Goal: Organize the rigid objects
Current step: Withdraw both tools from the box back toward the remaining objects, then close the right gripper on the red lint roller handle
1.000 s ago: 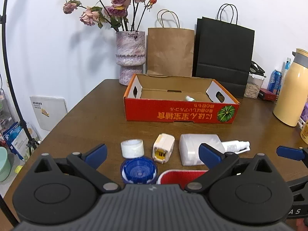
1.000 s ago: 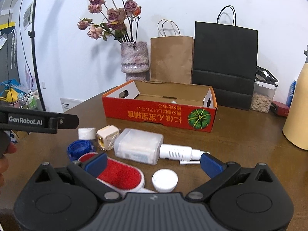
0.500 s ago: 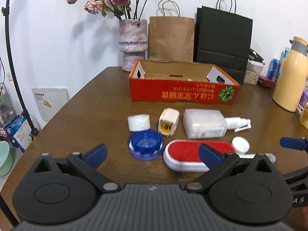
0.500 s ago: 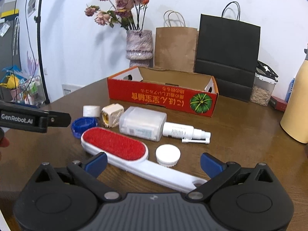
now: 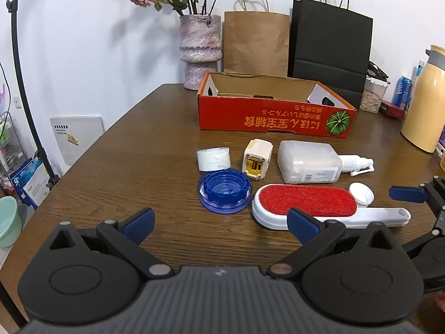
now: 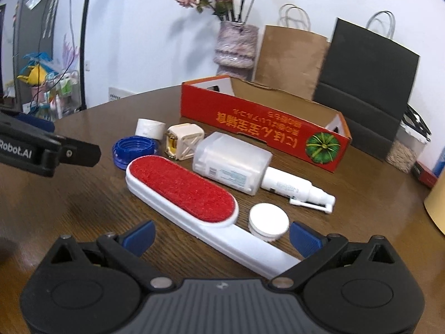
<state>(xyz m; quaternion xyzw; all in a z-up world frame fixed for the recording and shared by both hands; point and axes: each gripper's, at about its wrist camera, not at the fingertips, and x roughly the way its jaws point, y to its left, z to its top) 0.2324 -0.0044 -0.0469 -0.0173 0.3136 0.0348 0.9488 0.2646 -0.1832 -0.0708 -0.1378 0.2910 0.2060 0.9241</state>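
A red-and-white lint brush [image 5: 308,203] [image 6: 192,192] lies on the wooden table with its handle toward me. Around it are a blue lid [image 5: 224,190] [image 6: 133,150], a white cap [image 5: 213,158] [image 6: 148,128], a cream plug adapter [image 5: 257,159] [image 6: 185,142], a clear plastic box [image 5: 308,161] [image 6: 232,162], a white spray bottle [image 5: 356,164] [image 6: 294,189] and a round white lid [image 5: 361,193] [image 6: 268,222]. An open red cardboard box [image 5: 275,117] [image 6: 264,129] stands behind them. My left gripper [image 5: 219,222] is open and empty. My right gripper [image 6: 221,239] is open, its fingers either side of the brush handle.
A vase of dried roses [image 5: 200,50], a brown paper bag [image 5: 256,44] and a black paper bag [image 5: 331,41] stand at the back. A cream thermos [image 5: 422,103] is at the right. A light stand pole [image 5: 19,55] rises at the left.
Both grippers have pulled back toward me from the objects, so more of the lint brush and table show. The right gripper has swung left, over the brush handle.
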